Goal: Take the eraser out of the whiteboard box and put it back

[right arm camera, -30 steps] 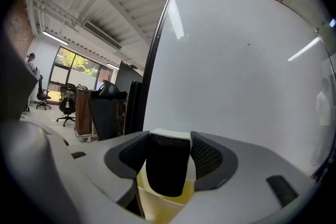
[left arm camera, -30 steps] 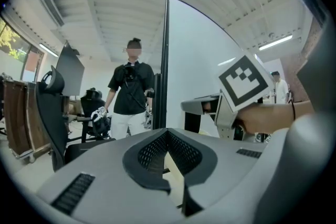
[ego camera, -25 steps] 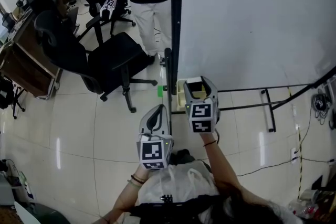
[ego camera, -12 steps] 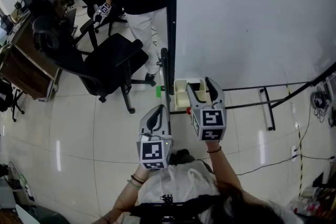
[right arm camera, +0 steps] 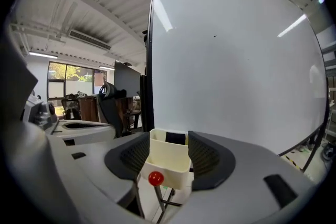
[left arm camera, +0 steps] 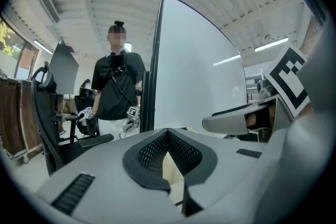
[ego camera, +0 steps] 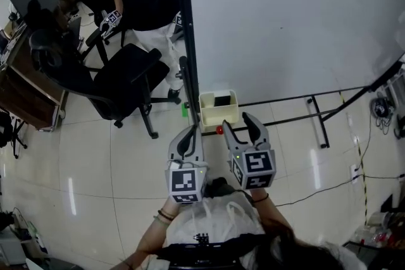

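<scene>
We hold the right claw [ego camera: 237, 124] wide, left claw [ego camera: 189, 133] closed; reaching ahead, we may clip the whiteboard box [ego camera: 205, 113], missing the eraser [ego camera: 222, 100].

box: cream plastic whiteboard box [ego camera: 218, 116] at white whiteboard's [ego camera: 285, 22] lower left corner | black block eraser [ego camera: 222, 100] inside box, board side | right gripper [ego camera: 239, 125] just before box, apart | left gripper [ego camera: 187, 138] left of it | black office chair [ego camera: 123, 79] left of board
</scene>
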Demonstrator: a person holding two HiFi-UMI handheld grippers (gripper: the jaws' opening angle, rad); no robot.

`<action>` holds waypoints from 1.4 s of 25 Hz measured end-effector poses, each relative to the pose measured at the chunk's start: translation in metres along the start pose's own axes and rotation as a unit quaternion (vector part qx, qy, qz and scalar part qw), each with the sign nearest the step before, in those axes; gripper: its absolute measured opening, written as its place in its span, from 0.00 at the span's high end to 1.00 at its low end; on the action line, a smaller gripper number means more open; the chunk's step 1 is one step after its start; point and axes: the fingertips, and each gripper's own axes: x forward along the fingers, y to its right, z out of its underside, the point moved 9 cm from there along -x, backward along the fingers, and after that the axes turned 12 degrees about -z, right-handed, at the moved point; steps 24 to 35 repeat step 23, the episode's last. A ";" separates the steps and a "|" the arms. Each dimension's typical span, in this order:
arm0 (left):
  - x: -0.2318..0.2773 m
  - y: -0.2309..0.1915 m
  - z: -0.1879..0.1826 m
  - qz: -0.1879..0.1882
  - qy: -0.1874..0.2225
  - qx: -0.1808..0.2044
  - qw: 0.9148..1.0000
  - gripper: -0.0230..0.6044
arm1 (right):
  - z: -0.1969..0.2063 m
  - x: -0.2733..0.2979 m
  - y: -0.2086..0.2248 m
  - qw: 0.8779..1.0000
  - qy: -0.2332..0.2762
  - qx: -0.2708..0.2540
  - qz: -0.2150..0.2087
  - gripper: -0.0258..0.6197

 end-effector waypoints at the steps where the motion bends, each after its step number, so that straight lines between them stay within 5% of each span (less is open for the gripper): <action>1: 0.000 0.002 0.000 0.002 0.000 0.001 1.000 0.96 | 0.001 0.000 -0.001 1.000 -0.004 -0.004 -0.001 0.58; 35: -0.002 -0.007 0.000 -0.010 0.002 -0.001 1.000 0.96 | -0.004 0.007 -0.009 1.000 -0.002 -0.019 -0.012 0.60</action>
